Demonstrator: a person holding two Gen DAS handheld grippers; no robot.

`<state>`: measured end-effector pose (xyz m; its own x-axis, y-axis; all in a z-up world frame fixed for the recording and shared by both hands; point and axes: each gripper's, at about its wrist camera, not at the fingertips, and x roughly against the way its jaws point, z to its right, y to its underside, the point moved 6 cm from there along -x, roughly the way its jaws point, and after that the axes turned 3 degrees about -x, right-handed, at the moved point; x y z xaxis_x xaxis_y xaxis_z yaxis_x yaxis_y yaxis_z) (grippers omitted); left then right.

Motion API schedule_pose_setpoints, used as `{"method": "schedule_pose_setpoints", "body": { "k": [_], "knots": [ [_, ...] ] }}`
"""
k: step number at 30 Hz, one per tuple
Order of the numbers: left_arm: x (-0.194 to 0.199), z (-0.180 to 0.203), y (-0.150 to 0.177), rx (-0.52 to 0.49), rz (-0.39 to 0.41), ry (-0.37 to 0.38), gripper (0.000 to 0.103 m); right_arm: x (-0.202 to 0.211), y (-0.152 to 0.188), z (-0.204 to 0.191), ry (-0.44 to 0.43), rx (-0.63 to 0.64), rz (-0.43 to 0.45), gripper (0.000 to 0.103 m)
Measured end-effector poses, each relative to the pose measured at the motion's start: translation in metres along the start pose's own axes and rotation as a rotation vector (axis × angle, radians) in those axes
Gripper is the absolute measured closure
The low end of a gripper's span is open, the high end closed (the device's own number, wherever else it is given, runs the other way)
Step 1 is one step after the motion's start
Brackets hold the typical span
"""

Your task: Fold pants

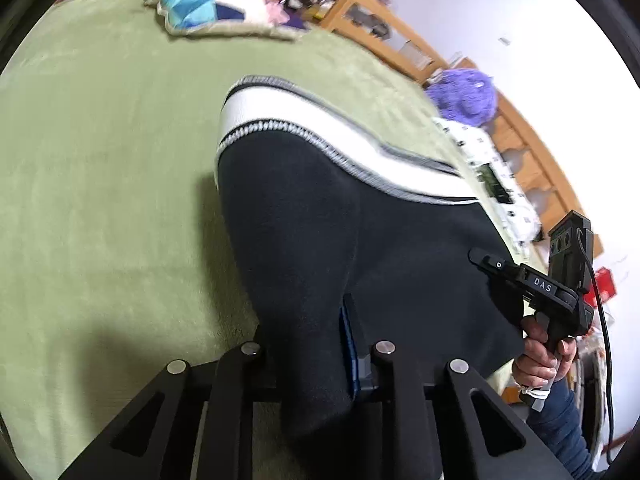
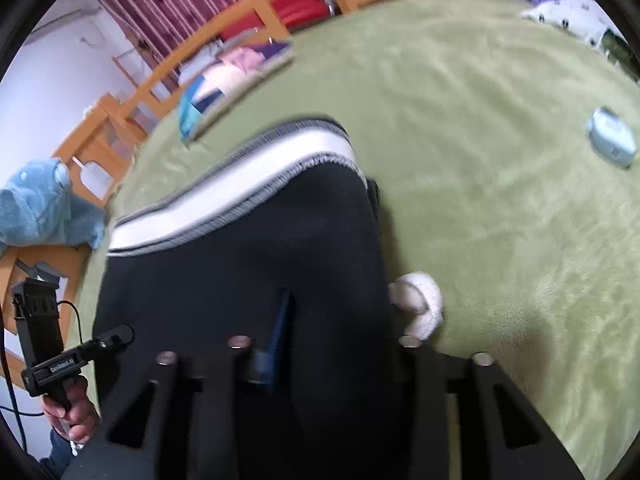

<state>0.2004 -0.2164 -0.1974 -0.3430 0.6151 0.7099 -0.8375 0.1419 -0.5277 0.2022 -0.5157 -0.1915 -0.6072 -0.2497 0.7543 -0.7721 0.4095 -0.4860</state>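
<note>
Black pants (image 1: 320, 216) with a white, grey-trimmed waistband (image 1: 320, 120) hang over a green blanket (image 1: 100, 168). In the left wrist view, my left gripper (image 1: 312, 320) is shut on the dark fabric near its lower edge. The cloth drapes over one finger and the other finger's blue pad shows beside it. My right gripper (image 1: 486, 261), held by a hand, meets the pants' right side. In the right wrist view, the right gripper (image 2: 332, 272) is shut on the pants (image 2: 240, 264), with the waistband (image 2: 240, 184) beyond it. The left gripper (image 2: 120, 336) touches their left edge.
A colourful pillow (image 1: 208, 8) lies at the blanket's far side by a wooden bed frame (image 1: 400, 32). A purple plush (image 1: 464, 92) and a white patterned cloth (image 1: 492, 176) sit near one edge. A white fuzzy lump (image 2: 418, 304), a pale blue object (image 2: 612, 142) and a blue plush (image 2: 40, 204) show.
</note>
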Motion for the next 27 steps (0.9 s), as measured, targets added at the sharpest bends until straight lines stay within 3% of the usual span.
{"method": "schedule_pose_setpoints", "body": {
  "k": [4,7,11,15,17,20,21,22,24,27],
  "knots": [
    [0.044,-0.001,-0.017,-0.081,0.055,-0.035,0.085,0.029,0.001,-0.045,-0.035,0.015,0.047,0.08],
    [0.091,-0.028,-0.028,-0.106,0.083,-0.081,0.085,0.033,0.015,-0.087,-0.08,0.034,0.048,0.08],
    [0.139,-0.079,-0.03,-0.119,0.081,-0.18,0.085,0.016,0.04,-0.145,-0.188,0.028,0.031,0.08],
    [0.15,-0.135,-0.015,-0.076,0.049,-0.265,0.085,-0.024,0.074,-0.199,-0.213,0.087,-0.037,0.08],
    [0.138,-0.162,-0.003,-0.006,0.022,-0.245,0.081,-0.046,0.087,-0.208,-0.173,0.118,-0.056,0.08],
    [0.122,-0.18,0.011,0.029,-0.007,-0.282,0.062,-0.057,0.087,-0.198,-0.121,0.147,-0.04,0.075],
    [0.119,-0.182,0.014,0.025,-0.017,-0.312,0.061,-0.064,0.087,-0.189,-0.098,0.139,-0.064,0.071],
    [0.119,-0.182,0.016,0.015,-0.014,-0.339,0.06,-0.071,0.086,-0.181,-0.063,0.126,-0.086,0.059],
    [0.126,-0.175,0.02,-0.002,-0.002,-0.36,0.057,-0.069,0.084,-0.174,-0.012,0.113,-0.091,0.051],
    [0.148,-0.159,0.033,-0.059,0.02,-0.398,0.049,-0.032,0.08,-0.178,0.124,0.16,0.005,0.055]
  ]
}}
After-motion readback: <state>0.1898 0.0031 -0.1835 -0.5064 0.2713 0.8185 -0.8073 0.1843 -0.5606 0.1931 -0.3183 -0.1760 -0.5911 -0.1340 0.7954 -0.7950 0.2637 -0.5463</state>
